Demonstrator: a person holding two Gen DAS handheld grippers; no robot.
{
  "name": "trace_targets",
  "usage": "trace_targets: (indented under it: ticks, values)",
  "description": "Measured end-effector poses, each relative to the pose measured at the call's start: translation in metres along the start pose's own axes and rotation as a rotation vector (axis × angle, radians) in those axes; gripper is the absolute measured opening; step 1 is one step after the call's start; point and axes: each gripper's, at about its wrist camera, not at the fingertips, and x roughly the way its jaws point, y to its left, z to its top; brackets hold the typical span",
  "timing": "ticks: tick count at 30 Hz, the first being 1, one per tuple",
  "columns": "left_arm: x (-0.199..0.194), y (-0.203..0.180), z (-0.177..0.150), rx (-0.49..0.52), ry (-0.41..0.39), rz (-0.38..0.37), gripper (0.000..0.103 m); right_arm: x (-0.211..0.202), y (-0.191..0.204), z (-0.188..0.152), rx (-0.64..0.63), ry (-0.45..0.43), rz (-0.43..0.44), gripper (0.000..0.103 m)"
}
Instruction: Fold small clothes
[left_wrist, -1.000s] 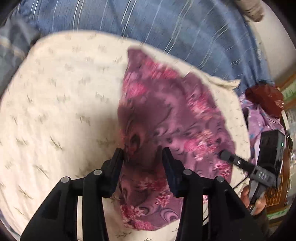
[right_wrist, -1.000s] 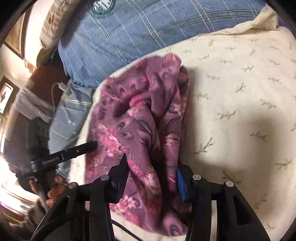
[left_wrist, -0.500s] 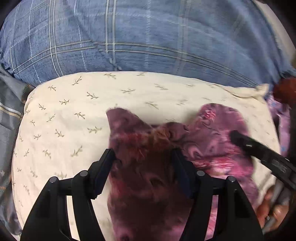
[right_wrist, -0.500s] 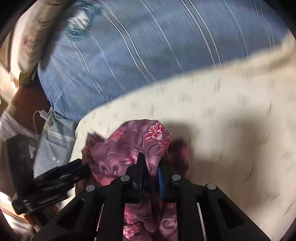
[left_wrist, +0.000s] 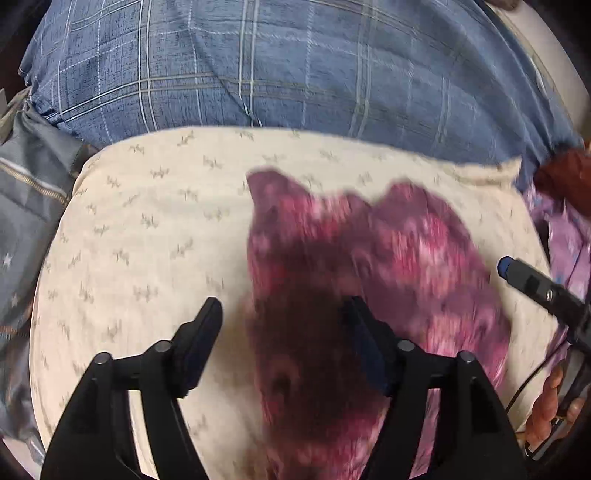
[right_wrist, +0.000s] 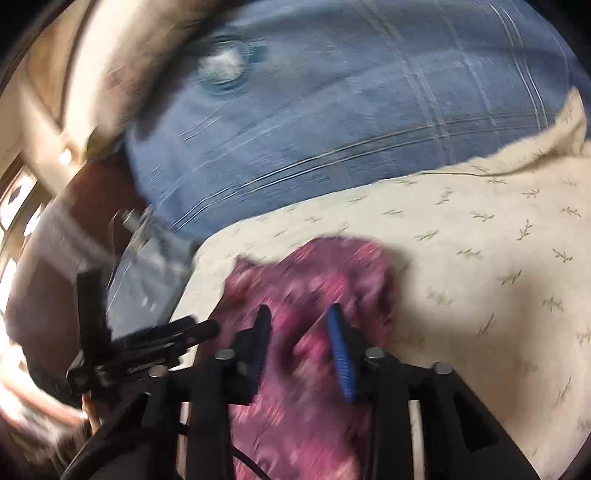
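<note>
Purple floral garment (left_wrist: 388, 258) on cream sprigged pillow (left_wrist: 155, 240)

The right tool (right_wrist: 299, 314), black with one blue-faced finger (right_wrist: 340, 354), is opening its jaws over a crumpled purple-and-pink floral cloth (right_wrist: 325, 273), which is lying between them on a cream pillow printed with small sprigs (right_wrist: 480, 258). A blue checked cushion (right_wrist: 351, 122) is sitting behind the pillow. The black left tool (right_wrist: 207, 328) is reaching in from the left, just beside the cloth's edge.

2 close downward views, shared garment (left_wrist: 369, 280)
</note>
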Motion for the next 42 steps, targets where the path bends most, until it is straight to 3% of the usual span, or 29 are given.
trace_targets:
  ticks: [4,8,16,25,31,39,42]
  values:
    - [0.016,-0.004,-0.02,-0.007,0.039,0.031,0.078,0.033,-0.007,-0.05,-0.063,0.154,-0.216,0.052]
    - [0.002,-0.003,-0.021,-0.022,0.034,0.029,0.078,0.016,-0.016,-0.057,0.077,0.104,-0.178,0.052]
    - [-0.028,-0.02,-0.044,0.052,-0.01,0.064,0.078,-0.063,0.046,-0.079,-0.111,0.0,-0.326,0.056]
    - [-0.053,-0.028,-0.064,0.092,-0.047,0.092,0.078,-0.087,0.081,-0.117,-0.142,0.099,-0.495,0.07]
    - [-0.063,-0.024,-0.073,0.103,-0.054,0.117,0.078,-0.087,0.093,-0.125,-0.155,0.117,-0.473,0.072]
    - [-0.052,0.009,-0.074,-0.034,0.029,0.006,0.078,-0.085,0.058,-0.124,-0.048,0.106,-0.433,0.072]
    - [-0.056,0.0,-0.076,-0.006,0.011,0.025,0.078,-0.087,0.05,-0.121,0.001,0.093,-0.398,0.072]
